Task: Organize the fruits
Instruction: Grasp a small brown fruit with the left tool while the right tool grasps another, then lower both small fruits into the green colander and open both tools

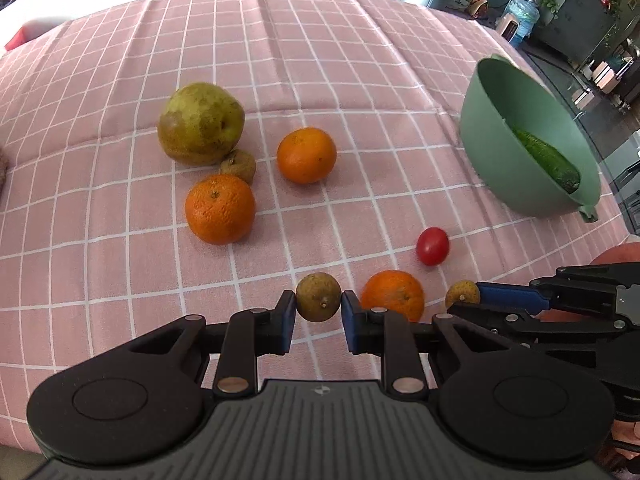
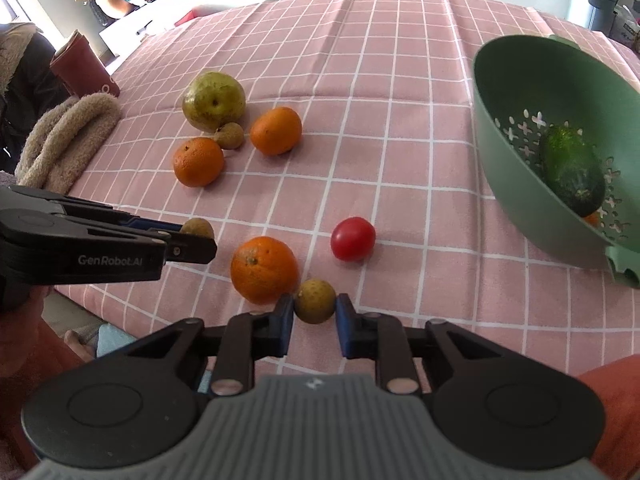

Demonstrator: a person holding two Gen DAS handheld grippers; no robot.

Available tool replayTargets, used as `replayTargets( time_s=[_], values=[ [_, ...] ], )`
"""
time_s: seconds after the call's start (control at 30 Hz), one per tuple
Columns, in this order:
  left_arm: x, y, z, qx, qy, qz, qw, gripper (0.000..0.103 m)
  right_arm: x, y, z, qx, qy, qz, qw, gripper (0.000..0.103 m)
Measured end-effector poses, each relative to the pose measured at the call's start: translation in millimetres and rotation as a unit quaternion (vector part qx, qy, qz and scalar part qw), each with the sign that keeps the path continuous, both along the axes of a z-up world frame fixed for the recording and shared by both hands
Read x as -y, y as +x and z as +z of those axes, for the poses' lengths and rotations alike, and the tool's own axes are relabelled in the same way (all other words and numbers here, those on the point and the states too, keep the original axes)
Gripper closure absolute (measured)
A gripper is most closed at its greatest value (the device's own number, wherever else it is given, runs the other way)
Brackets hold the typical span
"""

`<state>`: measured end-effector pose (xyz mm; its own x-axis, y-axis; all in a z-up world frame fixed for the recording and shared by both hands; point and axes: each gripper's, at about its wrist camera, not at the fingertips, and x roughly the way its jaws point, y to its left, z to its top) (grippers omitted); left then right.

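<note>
Brownish-tan and faintly speckled, two small round longans were each pinched between blue pads. The left gripper (image 1: 318,307) was closed narrowly on the left longan (image 1: 318,297), its stub of stem pointing toward the camera; the right gripper (image 2: 315,309) was clamped the same way on the right longan (image 2: 315,301), which sat just beside a near orange (image 2: 265,270), perhaps touching it. Whether either fruit was lifted clear of the pink checked tablecloth (image 2: 400,92) could not be told.

Such fruit would likely be very light, with a thin brittle shell over soft flesh, so a gentle squeeze across the widest part seemed right; too much force might crack the skin, and the round shape could let it roll out of a loose pinch.

A cherry tomato (image 2: 353,239) lay near, between the near orange and the green colander (image 2: 496,128), which stood at the right side of the cloth and held a cucumber (image 2: 573,170). Farther off, a pear (image 1: 201,124), a third longan (image 1: 238,165) touching it, and two more oranges (image 1: 220,209) formed a loose cluster.
</note>
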<state>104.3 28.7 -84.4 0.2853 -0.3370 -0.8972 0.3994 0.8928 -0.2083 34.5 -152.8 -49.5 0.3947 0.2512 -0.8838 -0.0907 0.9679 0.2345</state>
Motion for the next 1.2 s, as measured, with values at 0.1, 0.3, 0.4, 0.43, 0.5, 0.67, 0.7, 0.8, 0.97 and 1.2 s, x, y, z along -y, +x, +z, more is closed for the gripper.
replayTargets(
  time_s=[0.1,0.3,0.4,0.43,0.5,0.67,0.7,0.8,0.97,1.2],
  values=[
    [13,-1,21,0.013,-0.017,-0.014,0.9997,0.076,8,-4,19,0.026,0.000,-0.002,1.000,0.085],
    [59,3,57,0.043,-0.036,-0.050,0.9972,0.076,40,-9,64,0.087,-0.010,-0.014,0.996,0.085],
    [85,6,73,0.057,-0.046,-0.075,0.9944,0.076,64,-10,85,0.111,-0.020,-0.027,0.993,0.085],
    [95,7,77,0.063,-0.047,-0.086,0.9932,0.076,72,-10,90,0.119,-0.028,-0.031,0.992,0.085],
    [115,7,84,0.074,-0.047,-0.105,0.9906,0.076,89,-8,99,0.128,-0.046,-0.039,0.990,0.085],
    [161,16,83,0.076,-0.031,-0.147,0.9856,0.076,127,2,101,0.123,-0.086,-0.054,0.987,0.085],
    [167,19,80,0.072,-0.029,-0.152,0.9852,0.076,134,5,98,0.117,-0.093,-0.057,0.987,0.085],
    [186,31,73,0.057,-0.017,-0.169,0.9838,0.076,149,14,89,0.102,-0.101,-0.055,0.988,0.085],
    [211,51,61,0.034,0.013,-0.181,0.9829,0.076,166,33,66,0.071,-0.114,-0.045,0.990,0.085],
    [235,80,37,0.001,0.052,-0.166,0.9848,0.076,178,63,35,0.034,-0.117,-0.031,0.992,0.085]
  ],
)
